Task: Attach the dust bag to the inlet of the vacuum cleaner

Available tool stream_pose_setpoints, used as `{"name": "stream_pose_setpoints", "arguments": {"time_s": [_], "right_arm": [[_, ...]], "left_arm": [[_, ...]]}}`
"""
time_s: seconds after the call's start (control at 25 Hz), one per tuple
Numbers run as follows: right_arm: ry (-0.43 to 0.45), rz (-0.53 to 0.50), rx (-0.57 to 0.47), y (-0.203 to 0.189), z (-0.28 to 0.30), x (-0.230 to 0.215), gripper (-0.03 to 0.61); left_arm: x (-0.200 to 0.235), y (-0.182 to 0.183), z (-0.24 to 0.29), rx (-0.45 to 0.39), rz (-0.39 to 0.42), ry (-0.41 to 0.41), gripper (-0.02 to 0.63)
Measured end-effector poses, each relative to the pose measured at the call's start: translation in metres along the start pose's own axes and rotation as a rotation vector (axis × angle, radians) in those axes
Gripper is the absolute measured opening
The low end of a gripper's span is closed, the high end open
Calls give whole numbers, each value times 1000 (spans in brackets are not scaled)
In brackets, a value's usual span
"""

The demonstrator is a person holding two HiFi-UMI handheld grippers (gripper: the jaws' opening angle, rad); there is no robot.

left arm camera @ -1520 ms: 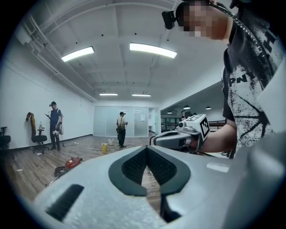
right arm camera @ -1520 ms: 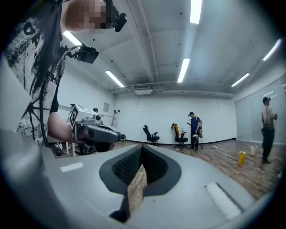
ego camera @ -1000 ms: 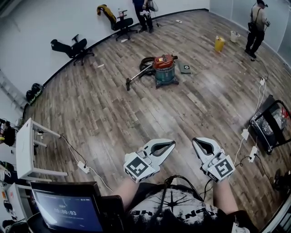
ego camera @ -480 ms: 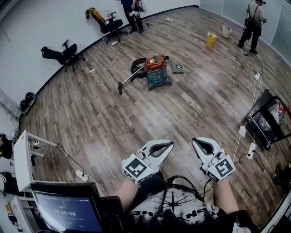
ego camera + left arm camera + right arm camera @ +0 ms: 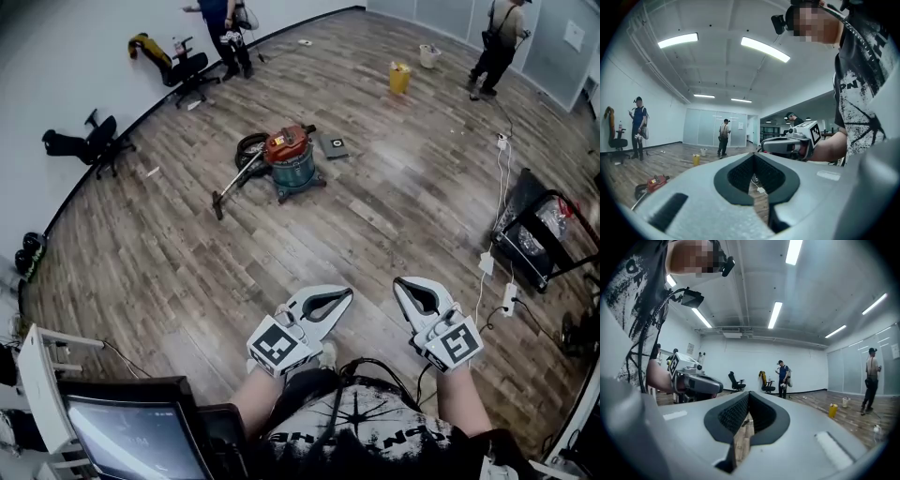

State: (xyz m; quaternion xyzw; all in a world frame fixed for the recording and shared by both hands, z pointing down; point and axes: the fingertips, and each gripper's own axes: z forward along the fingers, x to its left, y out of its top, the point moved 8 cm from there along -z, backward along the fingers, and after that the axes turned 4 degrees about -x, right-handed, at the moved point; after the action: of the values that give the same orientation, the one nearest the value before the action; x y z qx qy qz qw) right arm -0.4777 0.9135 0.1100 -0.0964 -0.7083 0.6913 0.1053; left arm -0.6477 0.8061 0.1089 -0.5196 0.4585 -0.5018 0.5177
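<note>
facing the vacuum cleaner point(image 5: 289, 161), which sits far ahead on the wooden floor point(image 5: 394, 216) and slightly to the left, the person holds the left hand-held gripper point(image 5: 345, 295) and right hand-held gripper point(image 5: 401, 284) pressed together and empty, the left one nearer.

open floor point(image 5: 187, 267) runs ahead to the vacuum cleaner point(image 5: 291, 161). its wand point(image 5: 236, 183) lies to the left. power strips point(image 5: 486, 263) and a cart point(image 5: 542, 246) crowd the right.

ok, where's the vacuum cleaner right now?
Head view, upper centre-left: the vacuum cleaner stands on the wood floor, wand trailing left, a flat dark square just right.
</note>
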Motion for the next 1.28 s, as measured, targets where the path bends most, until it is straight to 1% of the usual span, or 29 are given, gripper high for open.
{"name": "stream_pose_setpoints", "arguments": {"time_s": [0.08,0.16,0.28,0.36,0.48,0.64,0.72,0.84,0.96,1.12,1.28], "right_arm": [[-47,4,-25,5,20,-9,4],[-78,4,-39,10,41,-17,5],[-102,-8,-34,13,69,-24,5],[-118,-18,-24,12,83,-27,5],[-131,-26,-10,9,99,-30,4],[-117,-34,8,7,111,-30,4],[-104,-20,0,9,116,-32,5],[-112,-18,39,9,118,-41,3],[-109,-9,35,7,118,-52,5],[-97,5,35,-1,119,-78,3],[-78,15,18,-9,116,-120,5]], "left_arm": [[25,5,0,-5,21,-15,-3],[51,9,-1,0,26,-27,-3],[84,14,-3,-10,53,-48,-3],[101,12,-6,11,33,-56,-3],[120,8,-9,-27,38,-83,-3],[137,7,-13,-14,33,-73,-3],[143,6,-11,-17,50,-80,-3],[152,7,-5,-20,46,-83,-3],[159,8,5,-24,64,-91,-3],[167,6,27,-15,67,-80,-3],[172,1,68,9,43,-68,-3]]}}
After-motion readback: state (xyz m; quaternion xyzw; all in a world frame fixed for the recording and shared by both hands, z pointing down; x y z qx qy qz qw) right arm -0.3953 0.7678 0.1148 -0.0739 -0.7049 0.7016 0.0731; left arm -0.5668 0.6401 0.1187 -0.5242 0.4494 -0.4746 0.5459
